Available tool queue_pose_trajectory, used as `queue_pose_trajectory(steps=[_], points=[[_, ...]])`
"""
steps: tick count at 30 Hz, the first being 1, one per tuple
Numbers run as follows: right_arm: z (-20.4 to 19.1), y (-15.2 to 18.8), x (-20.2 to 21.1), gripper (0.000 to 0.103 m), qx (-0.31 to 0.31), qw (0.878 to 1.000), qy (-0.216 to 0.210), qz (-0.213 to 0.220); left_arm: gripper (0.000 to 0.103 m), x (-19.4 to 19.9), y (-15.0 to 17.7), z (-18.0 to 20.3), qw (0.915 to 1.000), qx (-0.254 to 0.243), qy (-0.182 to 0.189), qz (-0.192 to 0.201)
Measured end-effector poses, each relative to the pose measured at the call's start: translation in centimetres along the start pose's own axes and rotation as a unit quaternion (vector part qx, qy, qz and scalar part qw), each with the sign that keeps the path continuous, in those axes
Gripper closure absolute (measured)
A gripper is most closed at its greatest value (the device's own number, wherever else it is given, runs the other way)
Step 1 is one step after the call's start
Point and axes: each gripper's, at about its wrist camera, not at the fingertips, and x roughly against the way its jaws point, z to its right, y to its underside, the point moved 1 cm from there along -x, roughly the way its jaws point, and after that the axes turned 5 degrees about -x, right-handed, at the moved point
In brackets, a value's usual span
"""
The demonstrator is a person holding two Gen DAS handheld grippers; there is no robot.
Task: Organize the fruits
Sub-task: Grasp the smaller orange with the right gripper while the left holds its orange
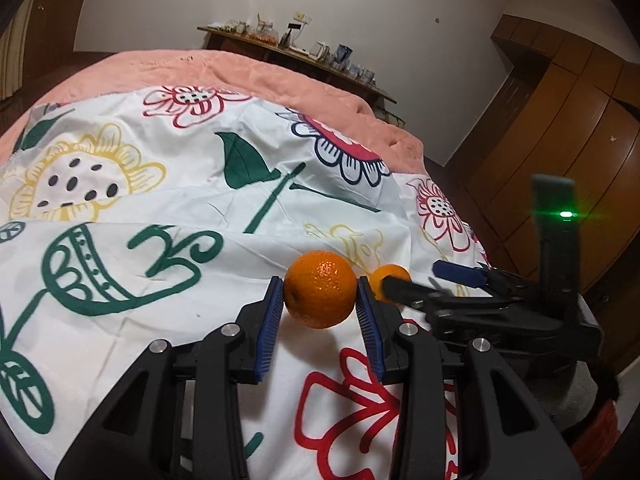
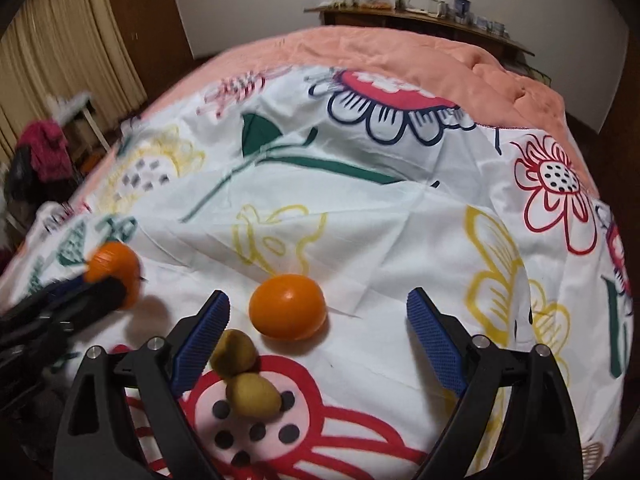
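Note:
My left gripper [image 1: 320,304] is shut on a pebbly orange [image 1: 320,288], both blue pads pressing its sides just above the flowered cloth [image 1: 160,200]. The right wrist view shows that same orange [image 2: 114,268] at the left, in the left gripper [image 2: 96,282]. A smoother second orange [image 2: 288,307] lies on the cloth between the spread fingers of my right gripper [image 2: 318,299], which stands open and touches nothing. Two brownish-green kiwis [image 2: 234,352] [image 2: 254,396] rest by its left finger. In the left wrist view the right gripper [image 1: 424,280] partly hides the second orange [image 1: 394,274].
The white flowered cloth [image 2: 400,220] covers a pink bedspread [image 2: 380,48]. A wooden sideboard [image 1: 304,56] with cups and jars stands at the far wall. A wooden wardrobe [image 1: 560,128] is right of the bed; curtains [image 2: 68,40] and a chair with clothes [image 2: 48,148] are left.

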Motion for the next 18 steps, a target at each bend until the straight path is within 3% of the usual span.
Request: queue_pose_trajectory(steps=[11,12,16,18], points=[[-1.6,-0.2,-2.4,0.037,0.027,0.999,0.019,-0.038,0.065,0.1,0.3,-0.4,1.0,0.004,-0.004,0.0],[-1.6,-0.2,-2.4,0.045,0.028,0.999,0.019,-0.039,0.065,0.0,0.3,-0.4,1.0,0.004,-0.004,-0.001],[-1.7,0.0,-2.2,0.059,0.027,0.999,0.008,-0.039,0.065,-0.1,0.4,-0.4,1.0,0.004,-0.004,-0.003],[-1.8,0.2,-2.0,0.06,0.03,0.999,0.008,-0.034,0.065,-0.3,0.3,-0.4,1.0,0.005,-0.004,-0.004]])
